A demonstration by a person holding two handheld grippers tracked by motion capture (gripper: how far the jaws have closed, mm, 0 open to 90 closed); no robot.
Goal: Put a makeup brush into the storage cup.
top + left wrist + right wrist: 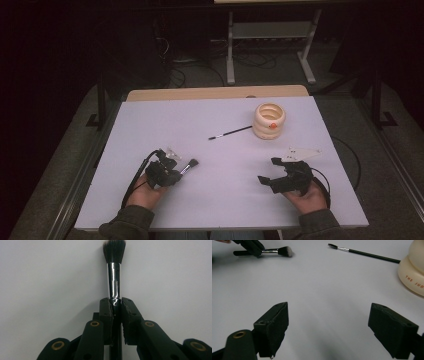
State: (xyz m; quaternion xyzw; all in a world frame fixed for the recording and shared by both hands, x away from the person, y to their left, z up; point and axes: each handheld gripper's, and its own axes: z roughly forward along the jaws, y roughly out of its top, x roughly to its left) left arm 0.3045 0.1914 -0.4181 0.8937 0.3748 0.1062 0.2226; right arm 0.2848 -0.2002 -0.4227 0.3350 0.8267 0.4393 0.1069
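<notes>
A makeup brush [114, 277] with a silver ferrule and dark bristles sticks out past my left gripper [115, 305], whose jaws are shut on its handle. In the high view the left gripper [177, 167] sits at the table's front left, and the brush [189, 165] points right and away. The same brush [277, 251] shows at the top left of the right gripper view. My right gripper [266, 170] is at the front right, open [329, 322] with nothing between its jaws. A thin black spoolie wand [231, 133] lies mid-table, its tip [332, 246] to the left. It touches a cream ribbed holder [269, 121].
The white table top [215, 210] ends in a wooden strip [215, 93] at the far edge. Cables trail from both grippers. A grey metal stand [270, 30] and cables are on the floor beyond the table.
</notes>
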